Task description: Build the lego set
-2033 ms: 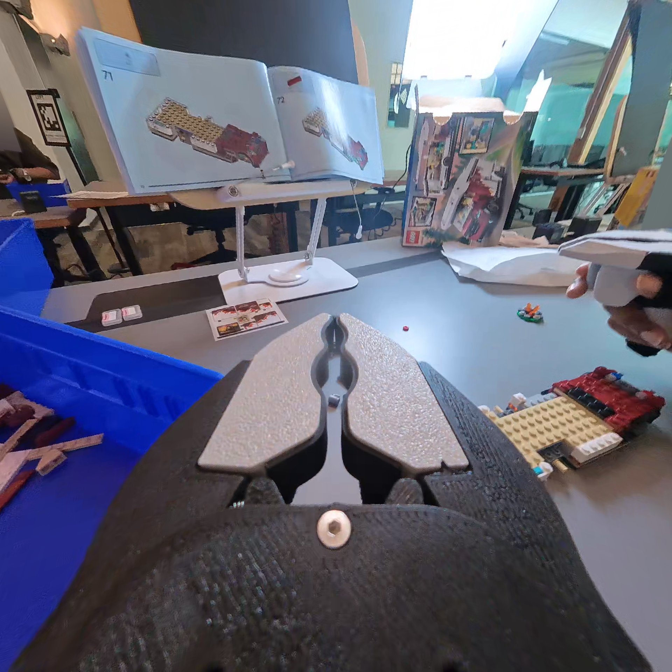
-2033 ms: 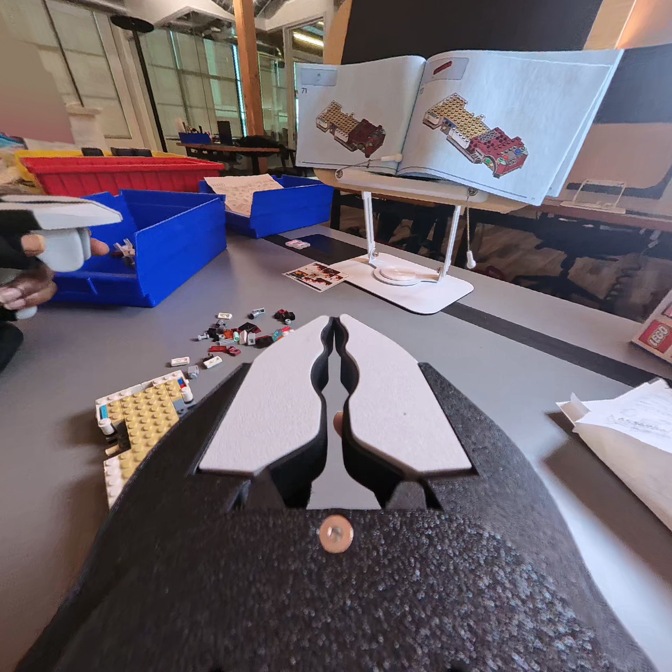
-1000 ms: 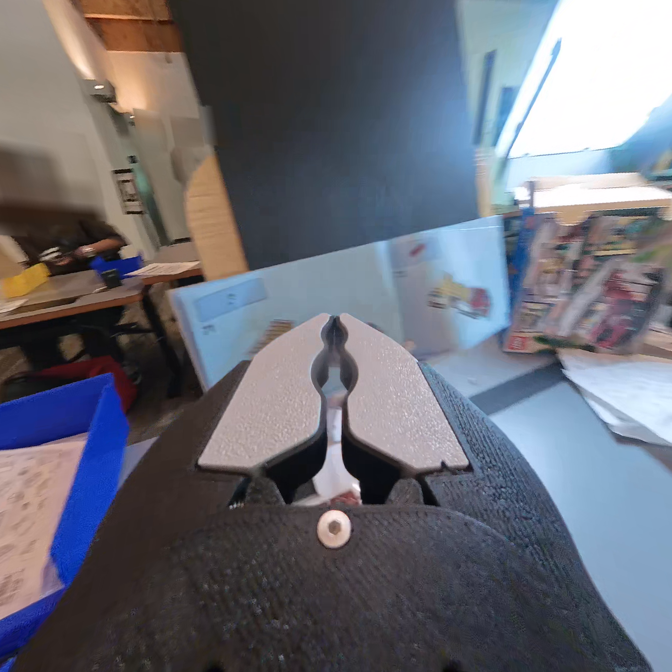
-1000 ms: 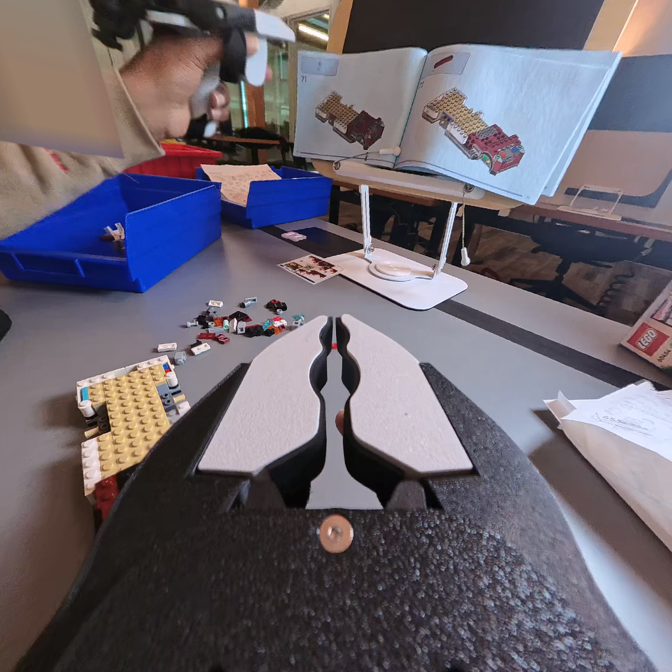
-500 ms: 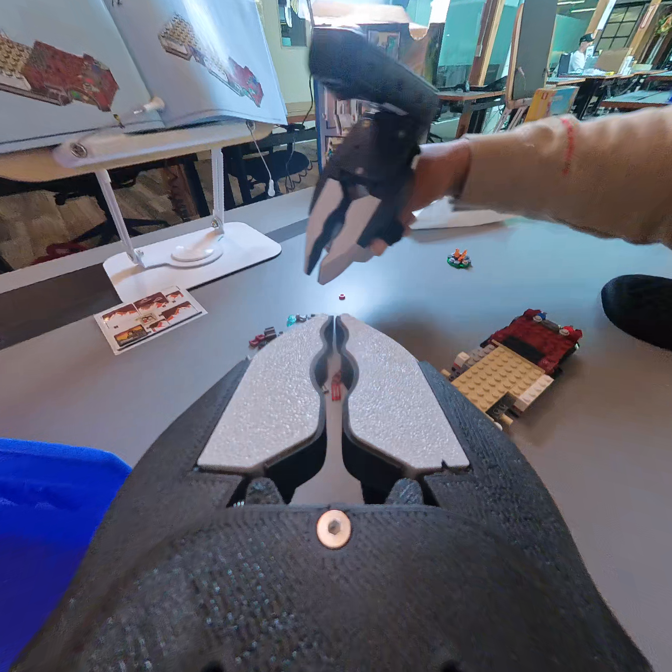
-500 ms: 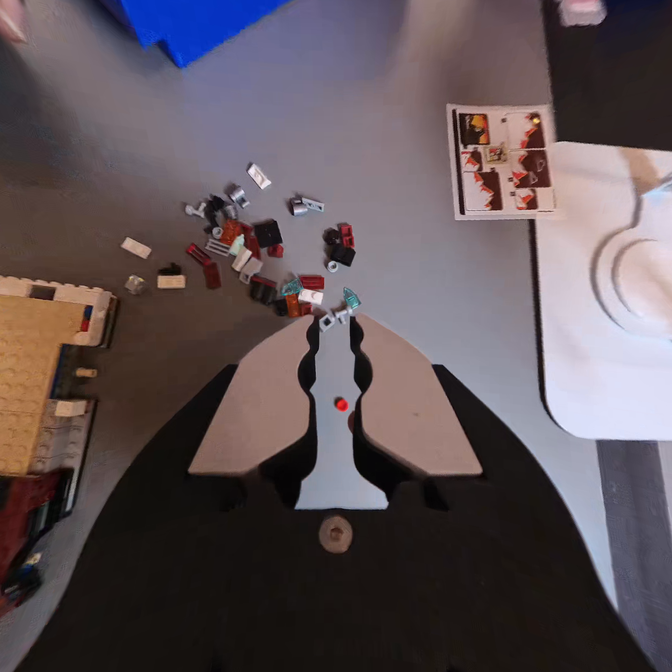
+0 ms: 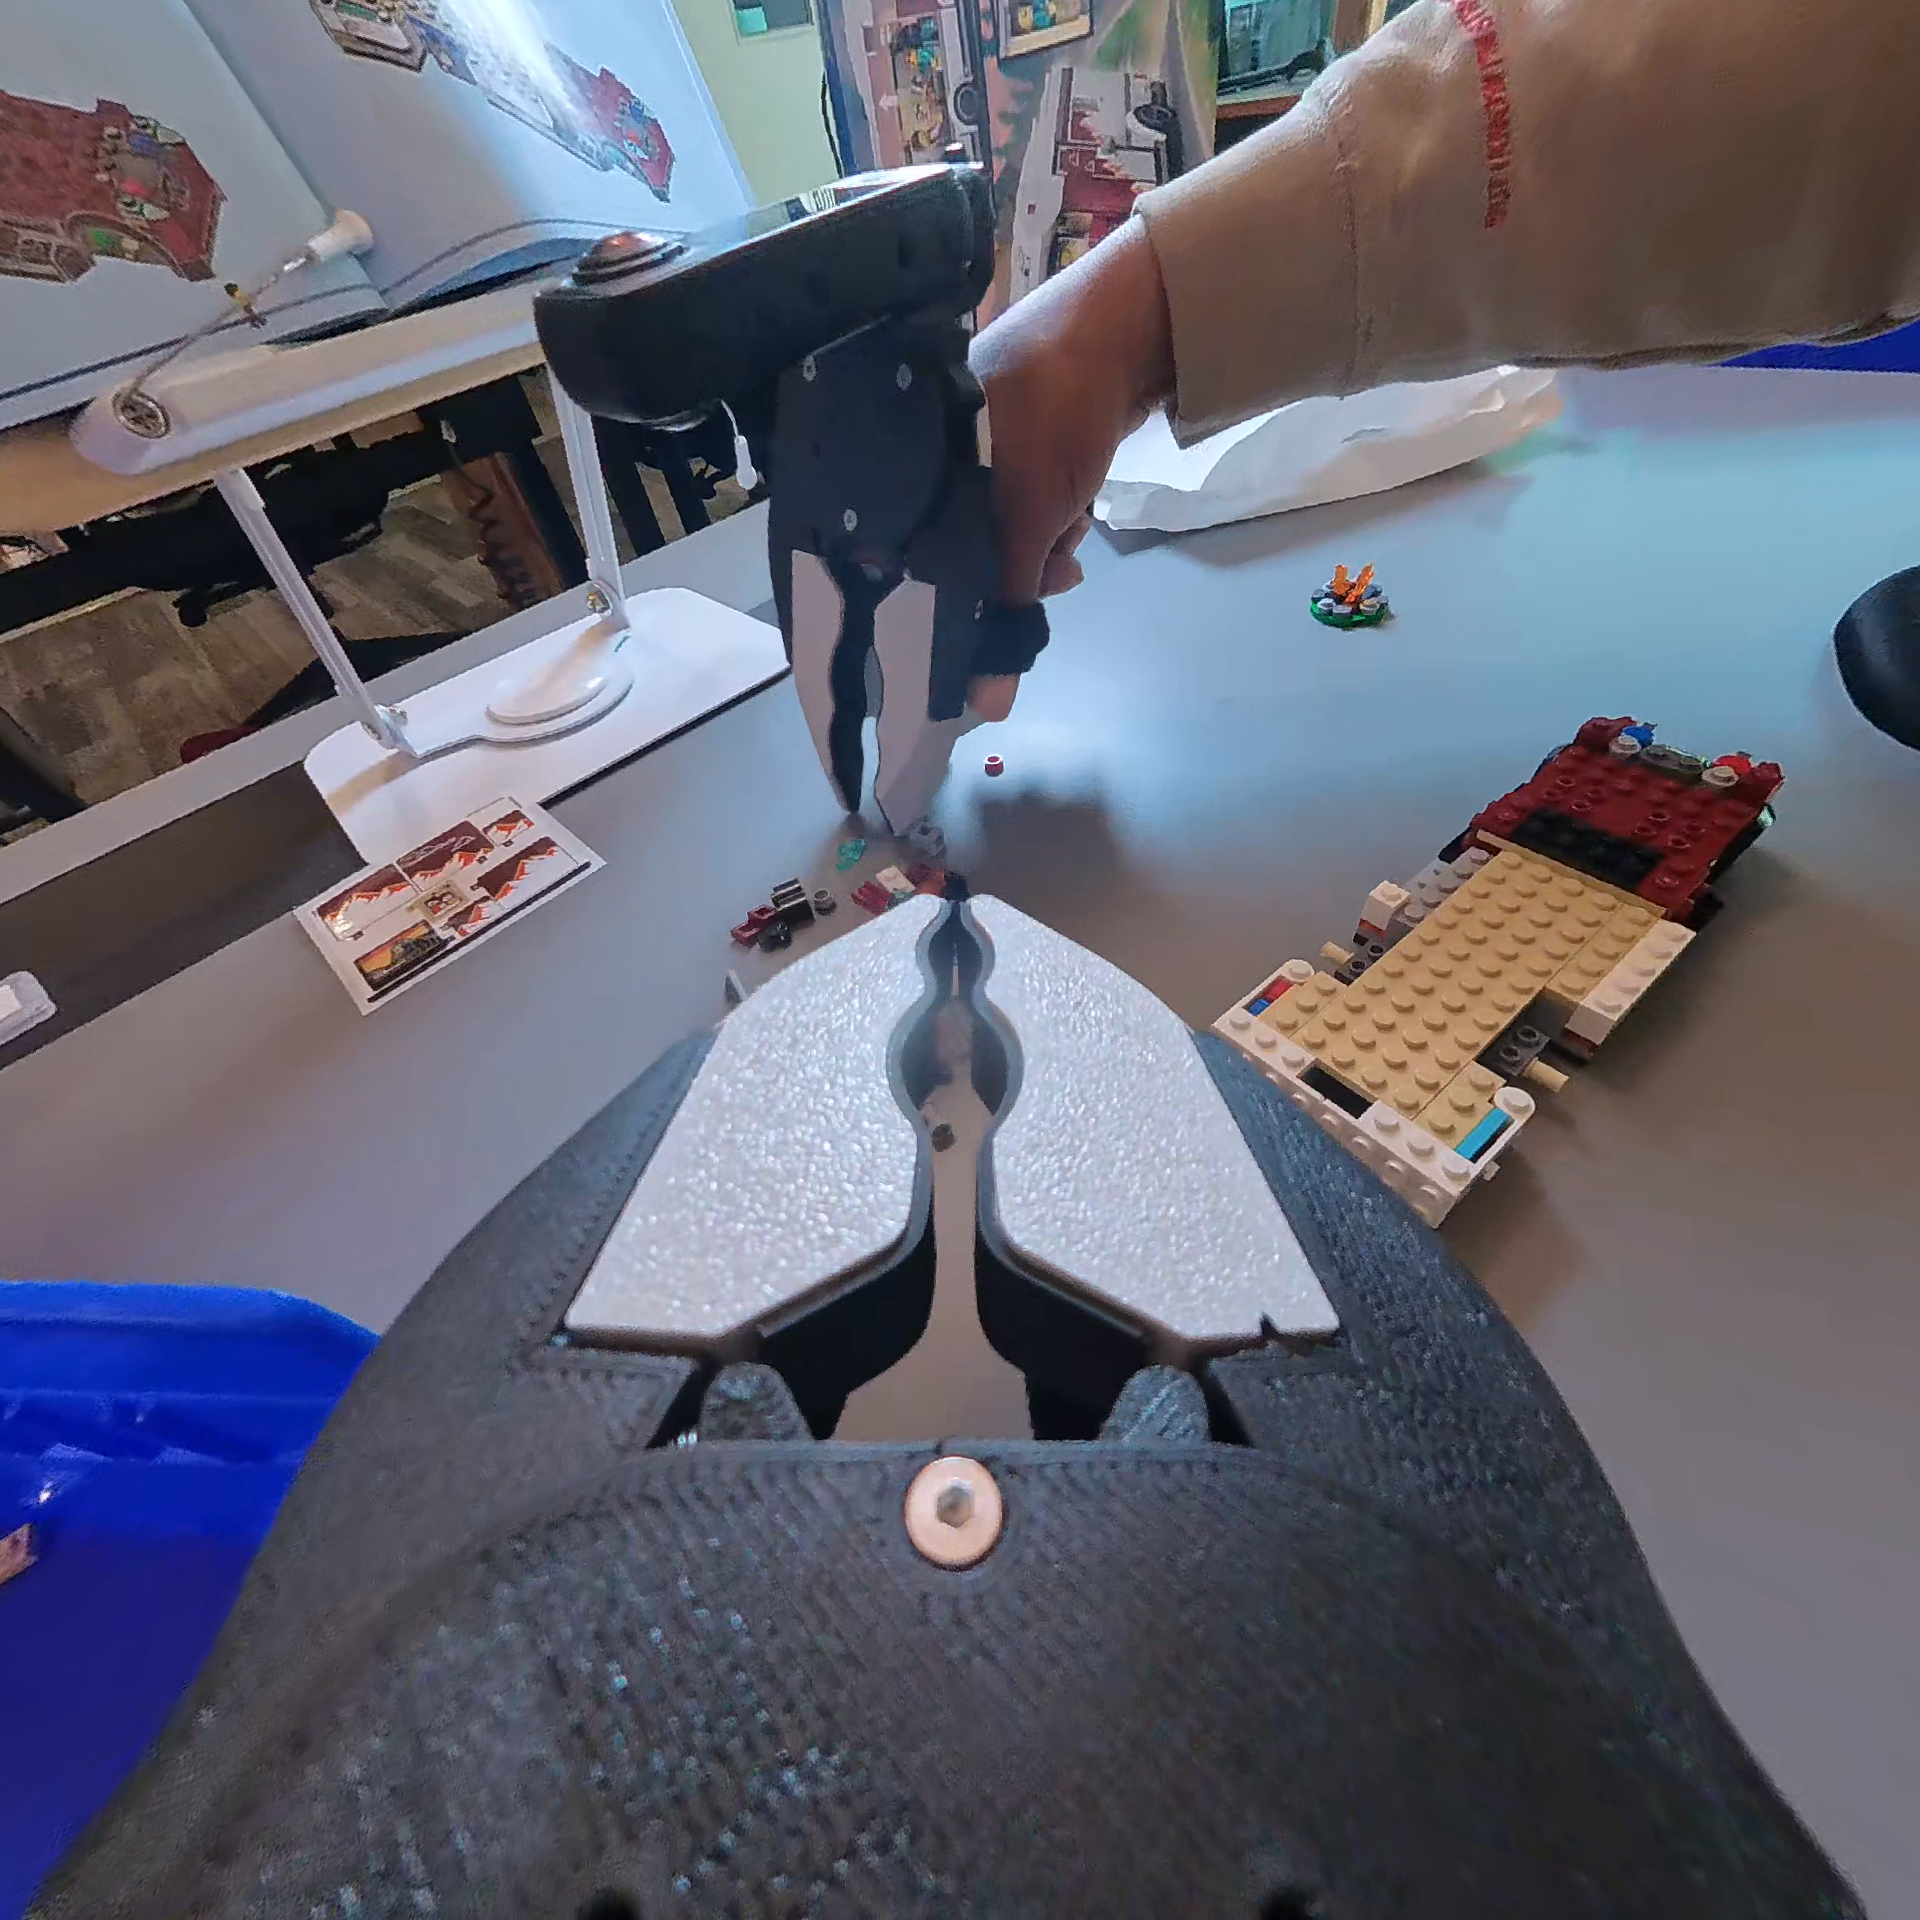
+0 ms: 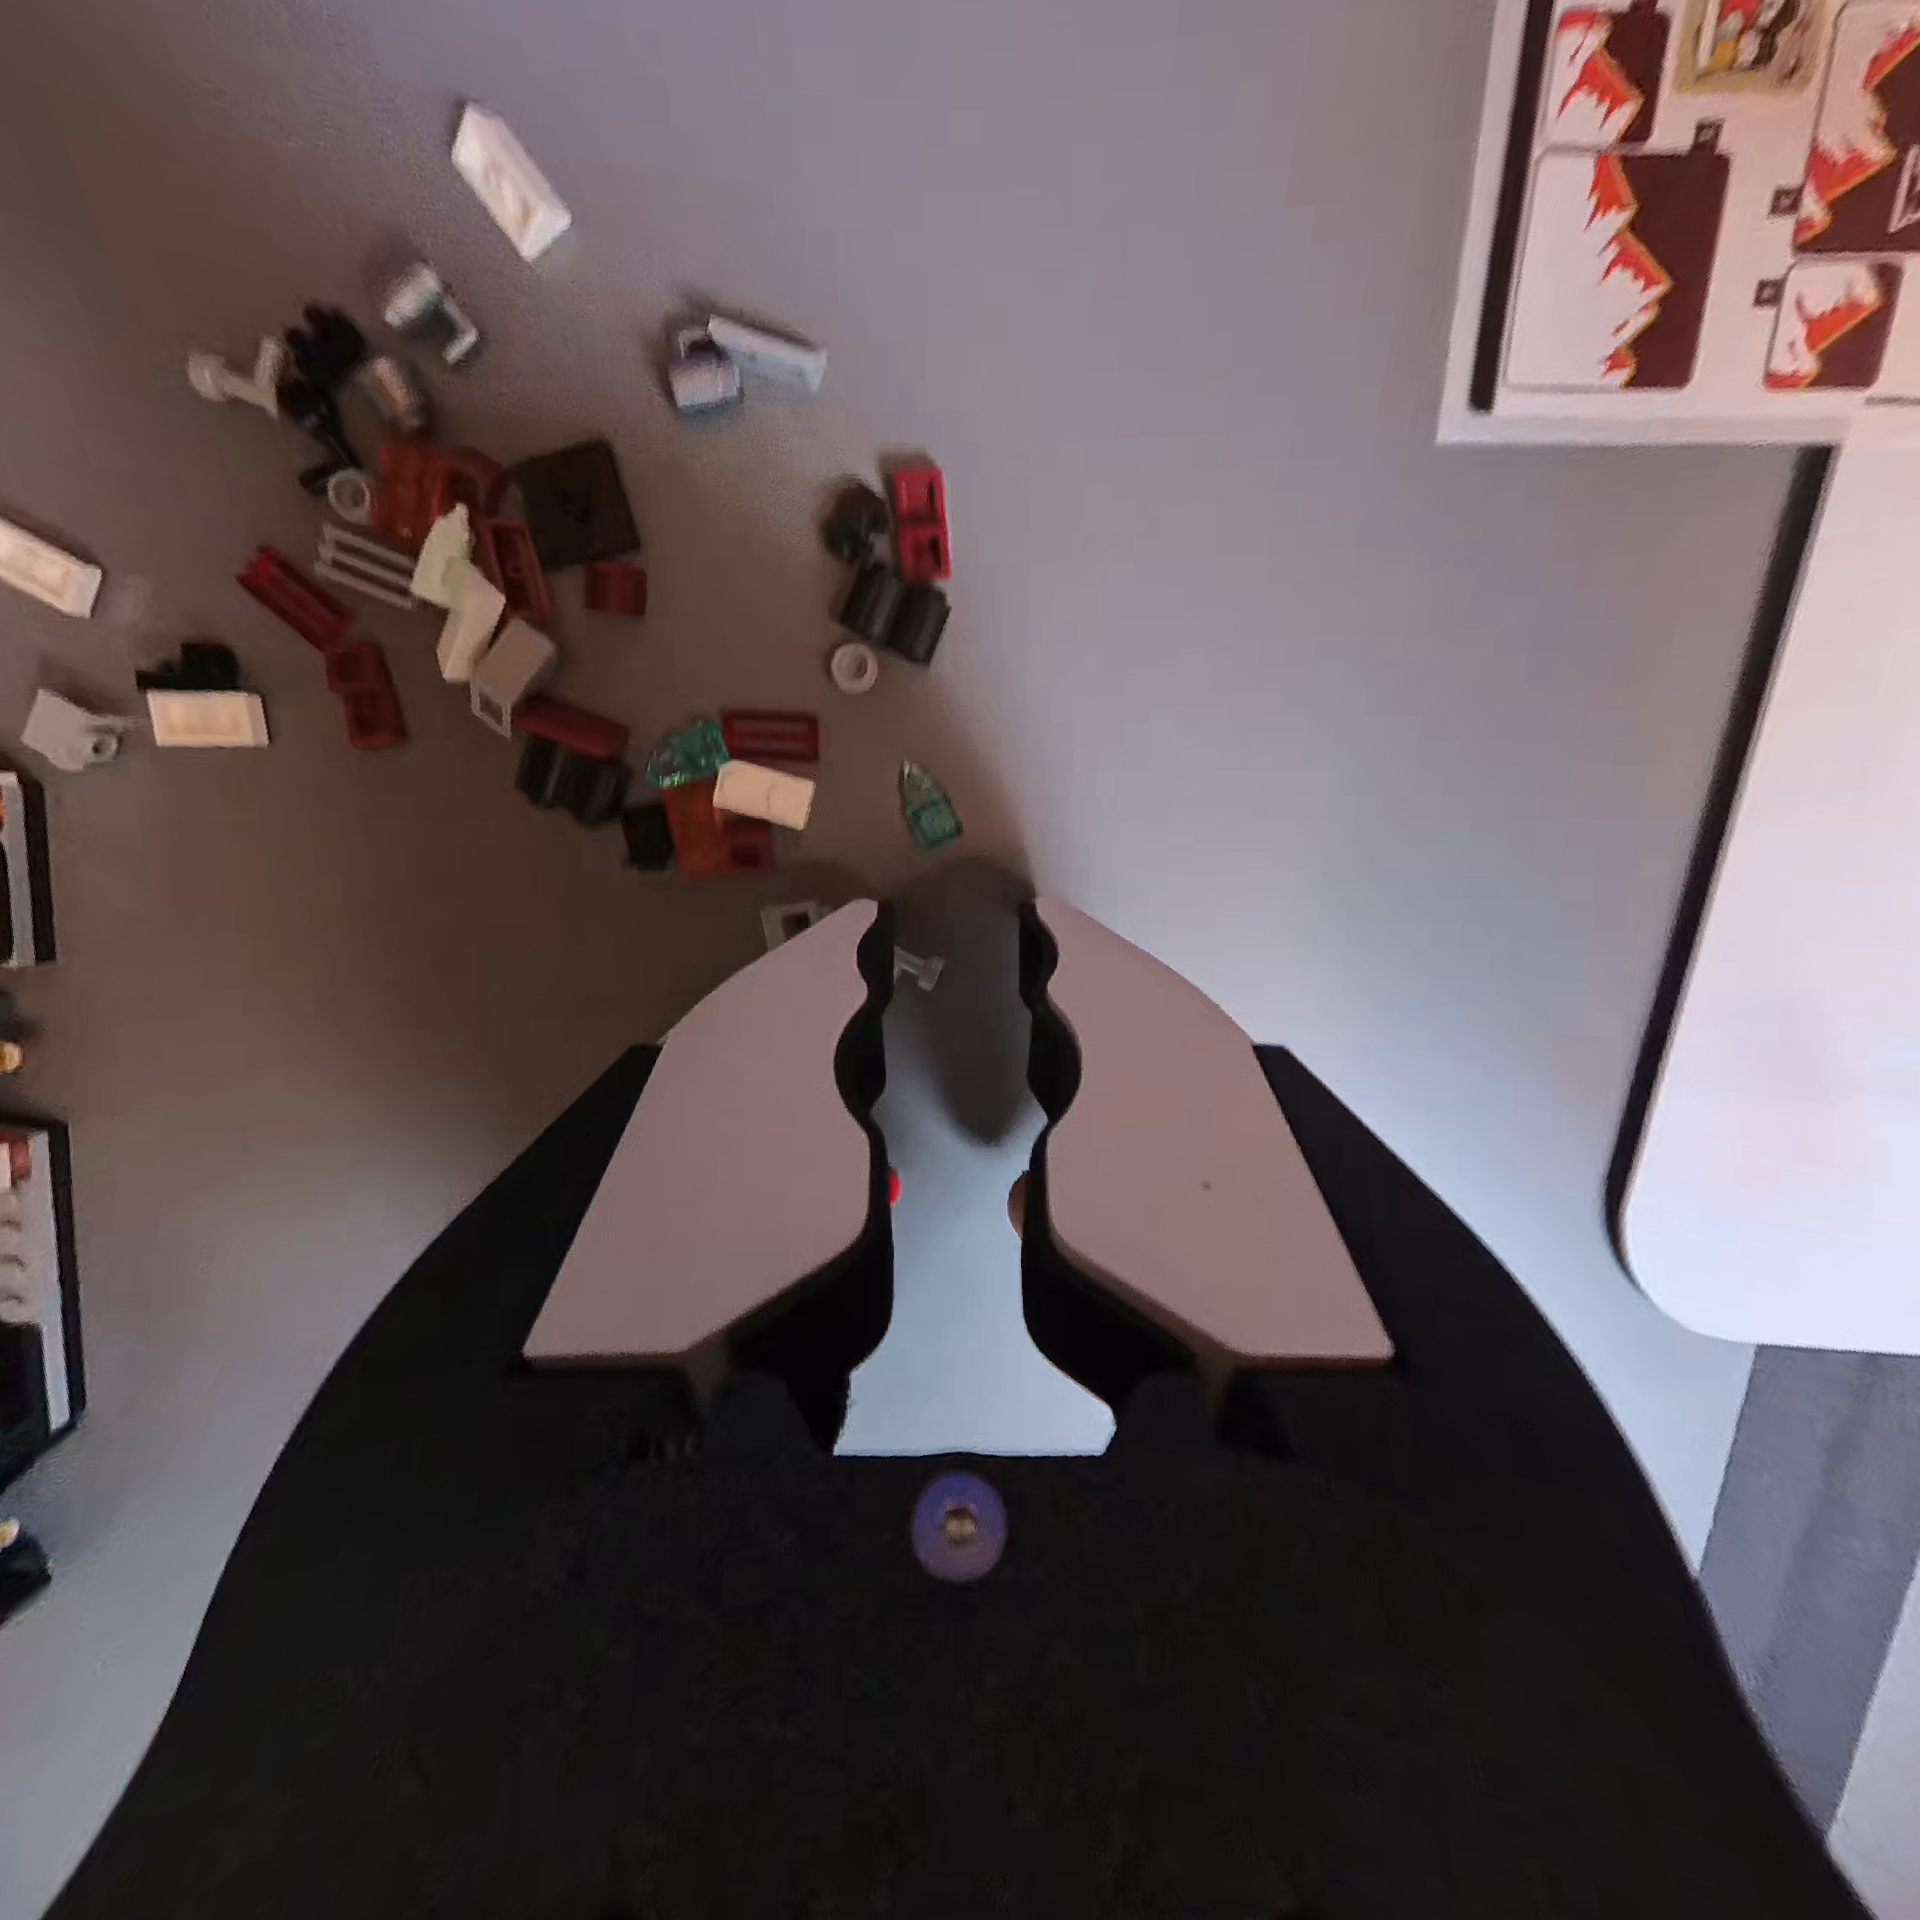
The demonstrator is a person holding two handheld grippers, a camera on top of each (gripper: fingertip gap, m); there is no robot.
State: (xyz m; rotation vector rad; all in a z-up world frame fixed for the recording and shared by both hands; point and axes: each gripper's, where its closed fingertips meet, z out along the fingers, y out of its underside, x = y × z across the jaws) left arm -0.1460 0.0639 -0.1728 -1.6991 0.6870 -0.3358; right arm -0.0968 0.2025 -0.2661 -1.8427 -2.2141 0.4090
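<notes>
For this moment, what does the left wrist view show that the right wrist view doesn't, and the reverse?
Only the left wrist view shows the shut left tool, the person's hand and sleeve, the open instruction book on its stand, the green round piece, the blue bin and the whole right tool from outside.

Only the right wrist view looks straight down through the open right tool at a small grey pin piece lying between its fingers.

Both show the loose bricks, sticker sheet, white stand base and part-built model.
</notes>
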